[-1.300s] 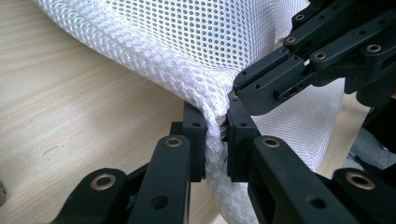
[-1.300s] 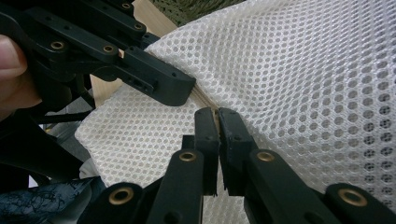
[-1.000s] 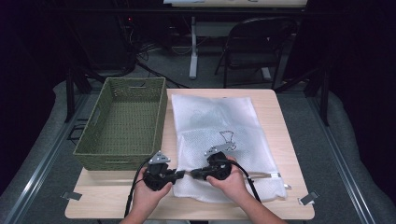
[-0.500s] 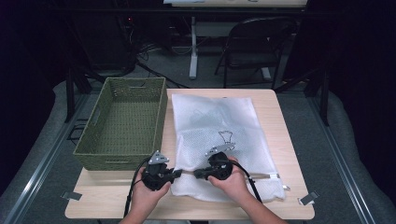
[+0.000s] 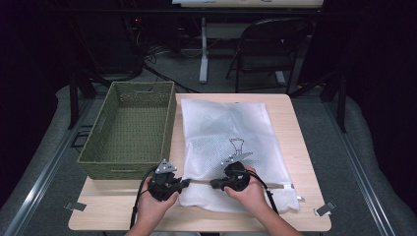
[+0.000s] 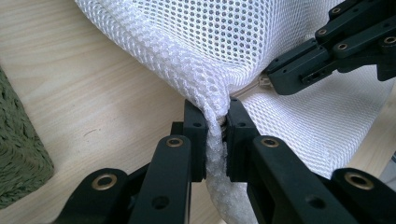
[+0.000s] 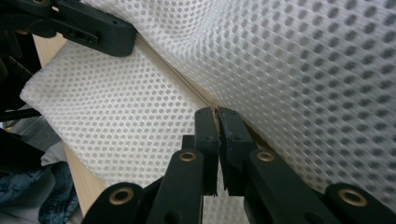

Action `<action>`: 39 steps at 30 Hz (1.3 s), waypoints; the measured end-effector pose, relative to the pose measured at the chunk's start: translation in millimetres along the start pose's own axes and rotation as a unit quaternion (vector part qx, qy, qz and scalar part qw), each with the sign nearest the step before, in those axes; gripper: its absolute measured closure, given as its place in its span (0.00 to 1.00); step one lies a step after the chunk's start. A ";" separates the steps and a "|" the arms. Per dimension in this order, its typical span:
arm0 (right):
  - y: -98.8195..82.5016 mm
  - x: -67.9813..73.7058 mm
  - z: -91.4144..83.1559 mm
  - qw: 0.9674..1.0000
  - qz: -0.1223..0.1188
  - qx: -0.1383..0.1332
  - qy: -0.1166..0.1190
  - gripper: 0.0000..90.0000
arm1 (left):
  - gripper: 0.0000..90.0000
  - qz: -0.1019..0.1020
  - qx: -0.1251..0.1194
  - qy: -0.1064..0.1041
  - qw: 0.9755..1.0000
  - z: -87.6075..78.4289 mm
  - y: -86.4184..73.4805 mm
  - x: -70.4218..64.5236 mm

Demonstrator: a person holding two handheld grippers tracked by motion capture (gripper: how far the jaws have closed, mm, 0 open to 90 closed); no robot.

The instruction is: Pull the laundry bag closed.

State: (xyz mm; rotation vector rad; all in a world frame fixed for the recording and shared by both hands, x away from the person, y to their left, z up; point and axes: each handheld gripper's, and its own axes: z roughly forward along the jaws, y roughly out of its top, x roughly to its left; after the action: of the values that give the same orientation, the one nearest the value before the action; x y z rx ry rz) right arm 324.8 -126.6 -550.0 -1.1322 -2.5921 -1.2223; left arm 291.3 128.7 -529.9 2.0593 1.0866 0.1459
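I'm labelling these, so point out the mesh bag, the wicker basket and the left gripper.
mesh bag (image 5: 226, 128), high view, upper middle.
wicker basket (image 5: 101, 150), high view, left wall.
left gripper (image 6: 217, 122), left gripper view, between its jaw tips.

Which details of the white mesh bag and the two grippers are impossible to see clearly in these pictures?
- Right gripper, right gripper view: what its shut jaws pinch at the zipper seam is too small to tell.
- White mesh laundry bag, high view: the dark shapes inside are blurred by the mesh.
- Left gripper, left gripper view: the pinched fold hides the pads.
- Green woven basket, left gripper view: cut off by the left edge.
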 end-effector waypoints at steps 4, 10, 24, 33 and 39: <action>-4.1 -3.0 -5.8 1.000 0.003 0.003 -0.013 0.97 | 0.92 0.003 -0.001 0.002 1.000 -0.1 -0.1 0.6; -8.6 -10.2 -12.8 1.000 0.007 0.006 -0.028 0.97 | 0.92 -0.005 -0.002 0.002 1.000 -0.7 -0.9 1.5; -31.2 -36.7 -41.7 0.997 0.032 0.018 -0.069 0.97 | 0.92 -0.006 -0.001 0.002 1.000 -0.4 -1.5 2.1; -53.6 -59.1 -67.9 0.993 0.062 0.018 -0.098 0.97 | 0.92 -0.007 -0.002 0.001 1.000 -0.4 -1.8 3.5; -65.2 -70.0 -84.6 0.990 0.075 0.013 -0.119 0.97 | 0.92 -0.009 -0.003 0.003 1.000 0.1 -2.3 3.9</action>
State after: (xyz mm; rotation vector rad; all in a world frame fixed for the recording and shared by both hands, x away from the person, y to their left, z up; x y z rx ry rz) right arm 313.6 -253.6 -558.1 -1.5217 -2.6152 -1.0795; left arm 292.3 132.3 -532.5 2.0447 1.1079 0.1458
